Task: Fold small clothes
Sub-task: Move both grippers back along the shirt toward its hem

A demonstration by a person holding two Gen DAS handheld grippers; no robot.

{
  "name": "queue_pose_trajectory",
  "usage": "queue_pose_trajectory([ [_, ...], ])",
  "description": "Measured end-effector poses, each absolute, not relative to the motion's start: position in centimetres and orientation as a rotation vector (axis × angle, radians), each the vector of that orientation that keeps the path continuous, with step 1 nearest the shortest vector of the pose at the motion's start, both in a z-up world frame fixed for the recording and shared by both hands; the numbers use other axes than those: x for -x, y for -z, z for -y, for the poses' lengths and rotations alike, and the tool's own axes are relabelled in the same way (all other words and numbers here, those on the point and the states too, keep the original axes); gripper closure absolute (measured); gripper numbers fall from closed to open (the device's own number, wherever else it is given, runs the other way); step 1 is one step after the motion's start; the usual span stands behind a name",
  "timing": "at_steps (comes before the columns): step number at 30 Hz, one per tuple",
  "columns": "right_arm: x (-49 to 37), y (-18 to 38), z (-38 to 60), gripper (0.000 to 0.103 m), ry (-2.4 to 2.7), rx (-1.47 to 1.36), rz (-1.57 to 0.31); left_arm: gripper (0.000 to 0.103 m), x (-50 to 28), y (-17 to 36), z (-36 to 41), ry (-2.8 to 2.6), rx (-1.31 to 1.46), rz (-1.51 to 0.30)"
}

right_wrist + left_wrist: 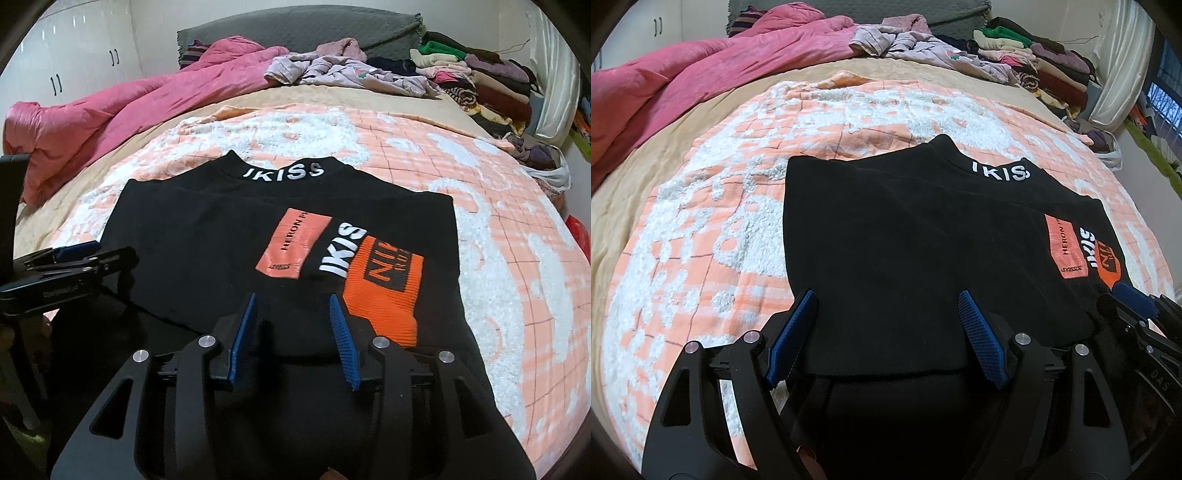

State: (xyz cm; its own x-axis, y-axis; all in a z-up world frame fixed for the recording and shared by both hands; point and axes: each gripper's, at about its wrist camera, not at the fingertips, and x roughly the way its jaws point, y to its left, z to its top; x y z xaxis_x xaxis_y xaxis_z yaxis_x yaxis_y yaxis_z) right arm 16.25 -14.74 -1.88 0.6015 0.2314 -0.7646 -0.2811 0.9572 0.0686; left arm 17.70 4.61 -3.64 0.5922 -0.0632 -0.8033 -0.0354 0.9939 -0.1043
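A small black top [905, 236] with white "IKISS" lettering on the collar and orange patches lies flat on the bed, sleeves folded in, collar away from me; it also shows in the right wrist view [207, 243]. My left gripper [888, 328] is open, its blue pads over the top's near left hem, holding nothing. My right gripper [293, 328] is open over the near hem, just left of the orange patch [384, 291], also empty. The right gripper shows at the right edge of the left wrist view [1134, 299], and the left gripper at the left edge of the right wrist view [70, 258].
The top lies on an orange-and-white fleecy blanket [701, 229] over a beige sheet. A pink quilt [701, 74] is bunched at the far left. Loose lilac clothes [923, 44] and a stack of folded clothes [1052, 66] sit at the far right.
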Motion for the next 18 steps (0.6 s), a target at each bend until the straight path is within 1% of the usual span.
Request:
queue_pose_trajectory([
  [3,-16.3,1.9,15.0,0.059,-0.286,0.057,-0.881,0.032,-17.6,3.6,-4.6,0.015,0.113,-0.938],
  [12,-16.4,2.5,15.5,0.056,-0.264,0.038,-0.909,0.032,-17.3,3.3,-4.7,0.013,0.113,-0.935],
  [14,-16.2,2.0,15.7,0.052,-0.266,0.028,-0.891,0.032,-17.1,3.0,-4.7,0.014,0.116,-0.932],
  [15,-16.1,1.8,15.8,0.049,-0.266,0.026,-0.883,0.032,-17.0,2.8,-4.7,0.014,0.116,-0.93],
  [18,-15.8,1.1,15.8,0.045,-0.268,0.017,-0.862,0.032,-16.7,2.2,-4.7,0.014,0.116,-0.921],
])
